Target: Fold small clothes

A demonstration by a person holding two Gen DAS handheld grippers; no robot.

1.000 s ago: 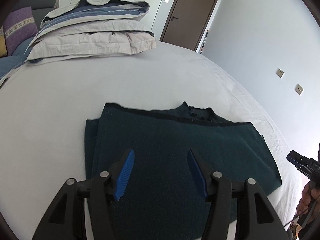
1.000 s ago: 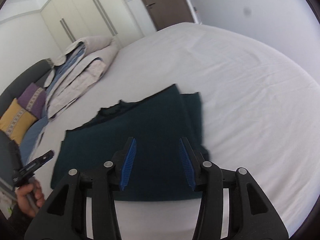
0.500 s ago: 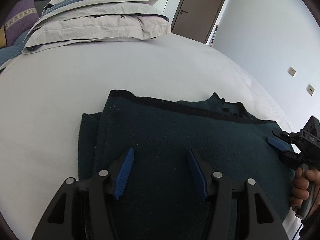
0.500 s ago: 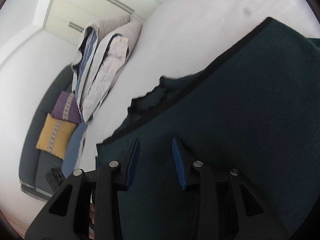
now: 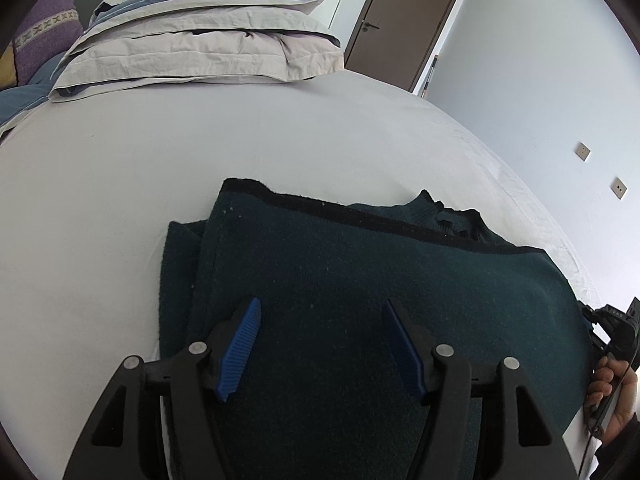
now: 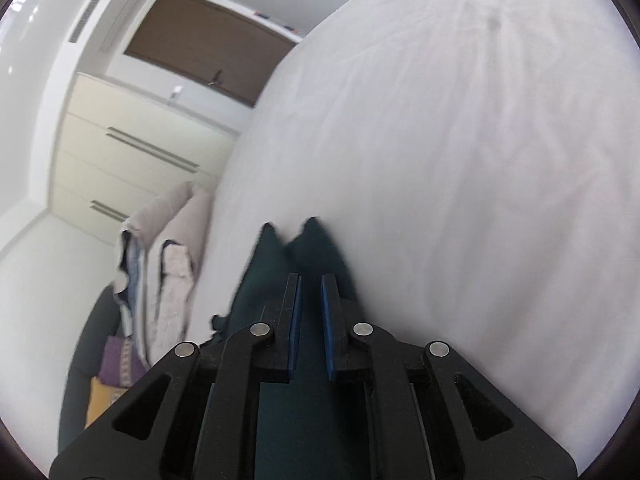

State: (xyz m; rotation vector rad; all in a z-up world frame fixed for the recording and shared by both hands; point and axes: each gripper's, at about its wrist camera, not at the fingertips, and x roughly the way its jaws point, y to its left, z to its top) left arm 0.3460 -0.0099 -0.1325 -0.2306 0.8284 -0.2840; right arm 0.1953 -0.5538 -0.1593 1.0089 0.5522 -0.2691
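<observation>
While the sweater (image 5: 360,300) lies folded flat on the near part of the bed (image 5: 120,200), its black-trimmed far edge runs straight across w/ the collar poking out behind it and a lower layer sticking out along the left side. Left gripper (image 5: 320,344) hangs over the near middle of the cloth, jaws wide and just opening further, nothing between the pads; bare sheet lies left and beyond, up to the stacked bedding (image 5: 208,40) at the back. Right gripper (image 6: 310,312) is at the sweater's right edge, rolled on its side, jaws narrow and just closing w/ a slim gap, dark cloth in line w/ them but can't tell if pinched; wide bare sheet to its right.
</observation>
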